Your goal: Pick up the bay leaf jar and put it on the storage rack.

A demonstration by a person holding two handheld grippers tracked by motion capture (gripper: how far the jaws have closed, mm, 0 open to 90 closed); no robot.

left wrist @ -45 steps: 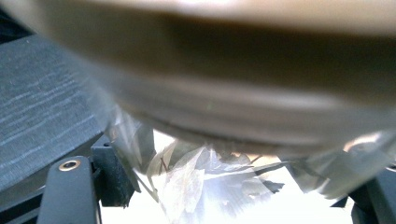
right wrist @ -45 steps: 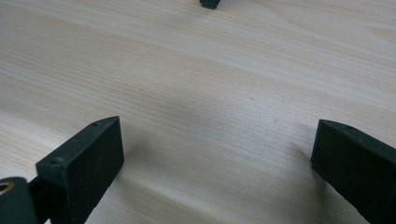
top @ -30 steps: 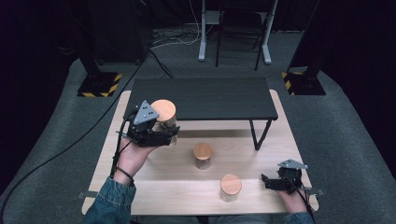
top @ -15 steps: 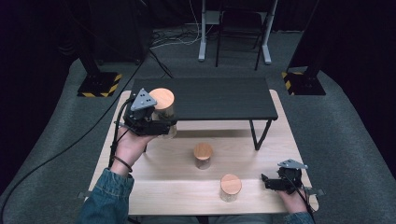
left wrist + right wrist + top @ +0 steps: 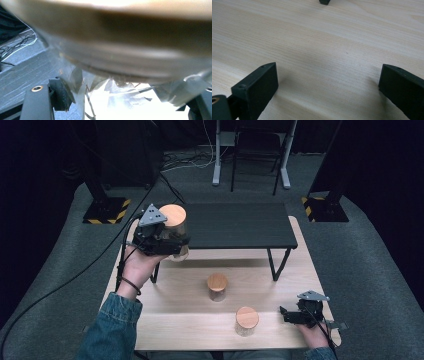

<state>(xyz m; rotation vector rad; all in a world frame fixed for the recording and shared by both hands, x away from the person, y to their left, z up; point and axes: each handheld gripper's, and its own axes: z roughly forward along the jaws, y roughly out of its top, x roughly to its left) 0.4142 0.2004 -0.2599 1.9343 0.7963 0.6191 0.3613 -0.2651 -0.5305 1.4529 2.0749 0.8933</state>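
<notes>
I hold a glass jar [image 5: 176, 232] with a wooden lid in my left tool [image 5: 167, 242]. The tool is clamped on the jar's clear side, just under the lid. In the left gripper view the jar [image 5: 125, 50] sits right against the camera, with a black pad [image 5: 61, 93] pressing on the glass. The jar is up in the air, at about ten o'clock from the middle of the bench [image 5: 170, 325], right by the left end of the little black shelf [image 5: 235, 225].

I think the jar is meant to go up on that shelf. Here is what could go wrong. Glass is smooth, so the jar may slip down between the pads if I shake my hand. The jar hangs very close to the shelf's edge. If I push it sideways too low, its bottom may bump the edge, and the jar may tip or pop out of my tool. If I let go when only half of it is over the shelf, it may fall onto the bench and break.

My right tool [image 5: 295, 314] rests at about four o'clock on the bench, with its two black pads wide apart and nothing between them [image 5: 327, 85]. Two more jars stand on the bench, one in the middle [image 5: 217, 286] and one at five o'clock [image 5: 247, 320]. A falling jar may knock into them too.
</notes>
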